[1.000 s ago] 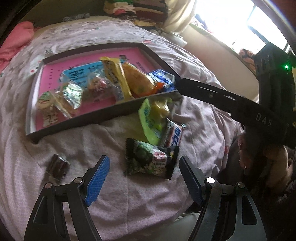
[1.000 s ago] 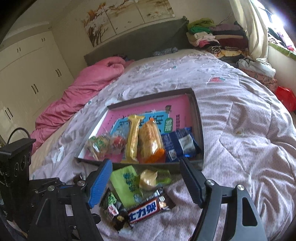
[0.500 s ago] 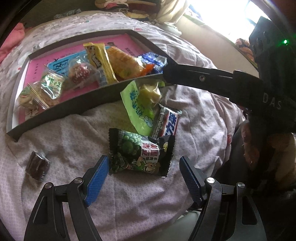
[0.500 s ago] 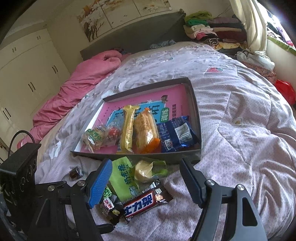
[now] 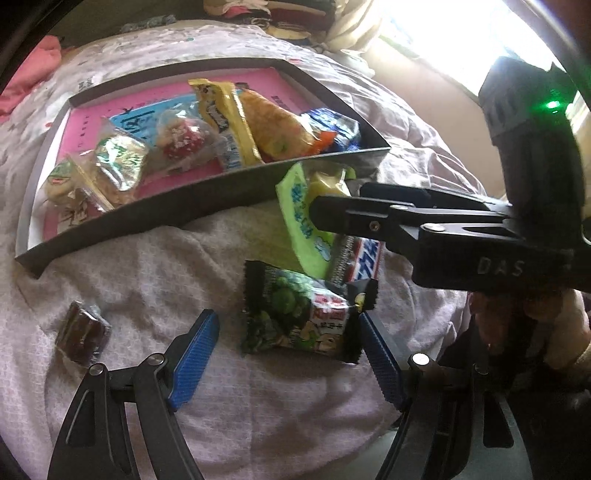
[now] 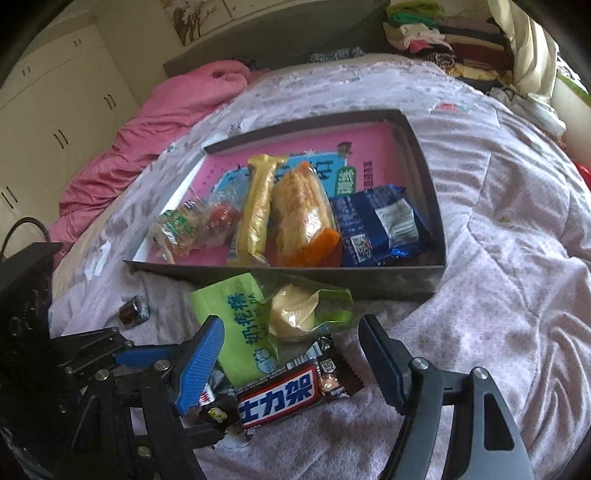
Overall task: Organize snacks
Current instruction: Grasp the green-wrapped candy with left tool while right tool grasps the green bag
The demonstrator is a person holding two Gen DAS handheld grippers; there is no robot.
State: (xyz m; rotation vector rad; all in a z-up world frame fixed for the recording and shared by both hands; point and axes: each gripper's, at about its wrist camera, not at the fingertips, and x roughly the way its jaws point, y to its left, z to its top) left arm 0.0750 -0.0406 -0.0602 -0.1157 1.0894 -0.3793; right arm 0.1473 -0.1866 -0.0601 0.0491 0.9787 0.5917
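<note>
A dark green pea packet [image 5: 299, 317] lies on the bedspread between the blue pads of my left gripper [image 5: 287, 326], which stands open around it. Just beyond lie a light green packet [image 6: 236, 325] with a pale sweet inside and a chocolate bar [image 6: 284, 395]. My right gripper [image 6: 290, 332] hangs open right over these two, holding nothing. From the side, its black finger [image 5: 354, 218] crosses the light green packet [image 5: 295, 218]. The grey tray [image 6: 369, 282] with a pink floor holds several packets. A small brown sweet [image 5: 83, 332] lies alone at the left.
A pink blanket [image 6: 155, 122] is bunched at the bed's far left. Folded clothes [image 6: 443, 33] are stacked at the headboard's right. White wardrobe doors [image 6: 48, 103] stand at the left. The bed's edge drops away close behind both grippers.
My right gripper has sunk and tilted towards the light green packet and the chocolate bar. The left view has drawn closer, so the pea packet now lies between its pads.
</note>
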